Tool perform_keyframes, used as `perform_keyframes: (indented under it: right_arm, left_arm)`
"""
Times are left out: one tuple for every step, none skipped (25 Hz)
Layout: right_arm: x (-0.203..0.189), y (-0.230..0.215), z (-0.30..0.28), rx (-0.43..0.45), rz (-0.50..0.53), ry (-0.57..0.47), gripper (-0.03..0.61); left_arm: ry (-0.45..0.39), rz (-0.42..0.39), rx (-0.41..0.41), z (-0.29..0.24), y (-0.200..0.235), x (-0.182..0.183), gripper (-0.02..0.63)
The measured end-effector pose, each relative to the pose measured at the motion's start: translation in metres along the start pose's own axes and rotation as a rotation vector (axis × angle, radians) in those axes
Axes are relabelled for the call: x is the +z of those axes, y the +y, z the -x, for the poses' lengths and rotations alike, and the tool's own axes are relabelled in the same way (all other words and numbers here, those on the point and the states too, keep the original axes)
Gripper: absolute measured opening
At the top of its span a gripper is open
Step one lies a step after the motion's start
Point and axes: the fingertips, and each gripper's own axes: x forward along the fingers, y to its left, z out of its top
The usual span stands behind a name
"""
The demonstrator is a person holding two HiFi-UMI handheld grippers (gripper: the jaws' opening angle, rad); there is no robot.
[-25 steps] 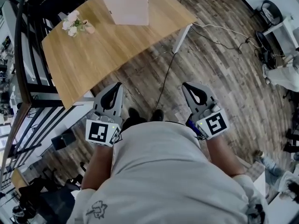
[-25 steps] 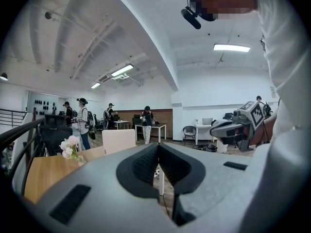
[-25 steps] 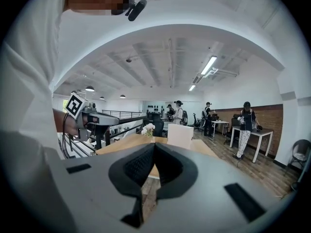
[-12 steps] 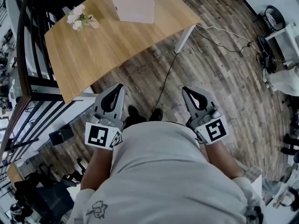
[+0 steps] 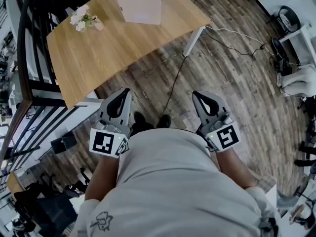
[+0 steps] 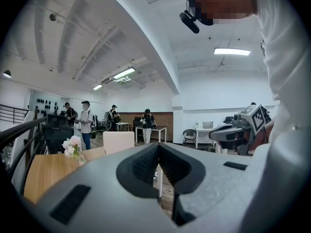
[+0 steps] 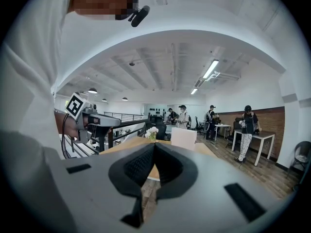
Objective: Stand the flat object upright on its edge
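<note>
A pale flat-sided box [image 5: 138, 3] stands on the far part of a wooden table [image 5: 98, 53]; it also shows in the left gripper view as the box [image 6: 119, 142] and in the right gripper view as the box [image 7: 183, 138]. My left gripper [image 5: 124, 91] and right gripper [image 5: 196, 93] are held close to the person's torso, above the wooden floor and well short of the table. Both point forward, almost level. The left gripper [image 6: 158, 146] and the right gripper [image 7: 154, 145] are shut, pads together, with nothing between them.
A small bunch of flowers [image 5: 81, 21] lies on the table left of the box. A dark railing [image 5: 24, 58] runs along the left. A cable [image 5: 173, 90] trails over the floor from the table leg. Several people [image 6: 85, 120] stand far back.
The head view has shifted slightly, so the table and box sit a little further right in the picture. Both grippers have kept still and stayed shut.
</note>
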Motion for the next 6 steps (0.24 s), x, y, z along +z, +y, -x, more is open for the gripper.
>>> perform_keyframes:
  right_arm:
    - [-0.0002,-0.0004,0.0007,-0.001,-0.002,-0.001,0.005]
    - [-0.0002,-0.001,0.0016,-0.002,-0.005,0.0,0.005]
    - [0.0001,-0.0016,0.0025,-0.002,-0.008,0.0,0.005]
    - [0.0006,-0.0022,0.0033,-0.002,-0.009,0.001,0.005]
    - [0.0012,-0.0027,0.0041,-0.001,-0.009,0.001,0.005]
    - [0.0018,-0.0031,0.0048,-0.001,-0.009,0.001,0.005]
  left_arm:
    - [0.0,0.002,-0.002,-0.0004,-0.0016,0.0004,0.006]
    - [0.001,0.003,-0.004,-0.0008,-0.0033,0.0009,0.006]
    - [0.001,0.003,-0.005,-0.0011,-0.0048,0.0016,0.006]
    - [0.001,0.002,-0.005,-0.0014,-0.006,0.0023,0.006]
    - [0.002,0.0,-0.006,-0.0015,-0.0069,0.0031,0.006]
    - [0.002,-0.002,-0.006,-0.0017,-0.0077,0.004,0.006]
